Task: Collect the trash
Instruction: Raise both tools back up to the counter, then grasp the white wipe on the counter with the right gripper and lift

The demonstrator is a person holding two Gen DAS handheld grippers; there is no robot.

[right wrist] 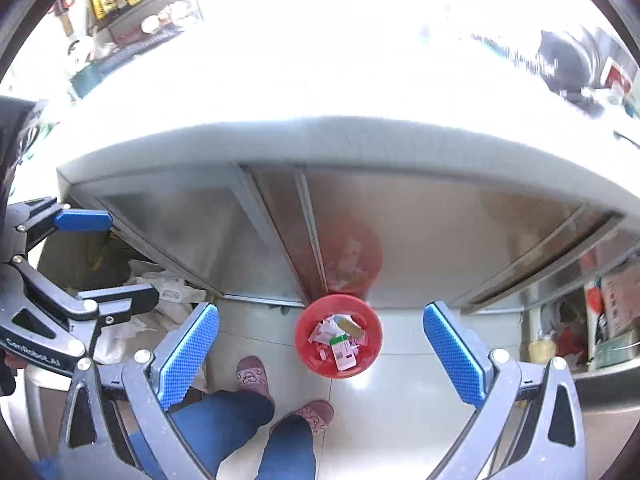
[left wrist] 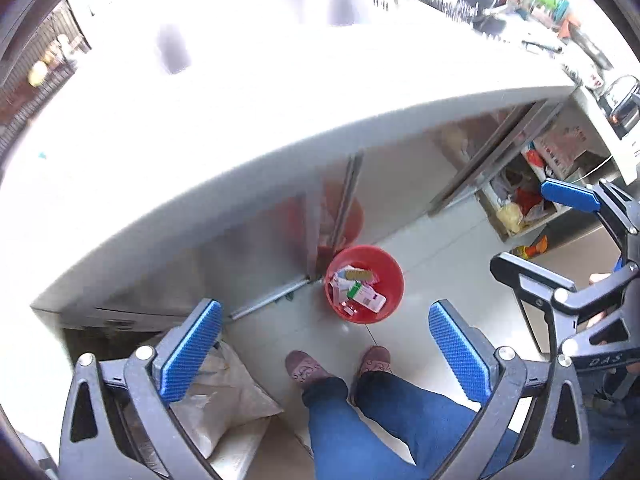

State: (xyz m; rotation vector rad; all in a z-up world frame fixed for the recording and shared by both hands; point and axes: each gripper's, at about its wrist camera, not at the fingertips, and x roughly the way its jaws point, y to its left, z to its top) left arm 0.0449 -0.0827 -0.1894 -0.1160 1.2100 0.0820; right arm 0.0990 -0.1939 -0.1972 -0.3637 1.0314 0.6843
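Note:
A red bin [left wrist: 390, 284] stands on the tiled floor against the steel counter front; it also shows in the right wrist view [right wrist: 308, 354]. It holds several pieces of trash, among them a white and green carton [left wrist: 366, 296] [right wrist: 343, 351] and crumpled wrappers [right wrist: 326, 330]. My left gripper [left wrist: 326, 354] is open and empty, held high above the floor, nearer me than the bin. My right gripper [right wrist: 320, 354] is open and empty, high over the bin. Each gripper shows at the side of the other's view [left wrist: 560, 236] [right wrist: 100, 258].
A white counter [left wrist: 280, 120] [right wrist: 352, 136] with steel cabinet doors [right wrist: 420, 232] runs across ahead. The person's legs and slippers [left wrist: 340, 368] [right wrist: 280, 392] stand before the bin. A white plastic bag [left wrist: 224, 396] lies left. An open shelf of packets [left wrist: 520, 196] is on the right.

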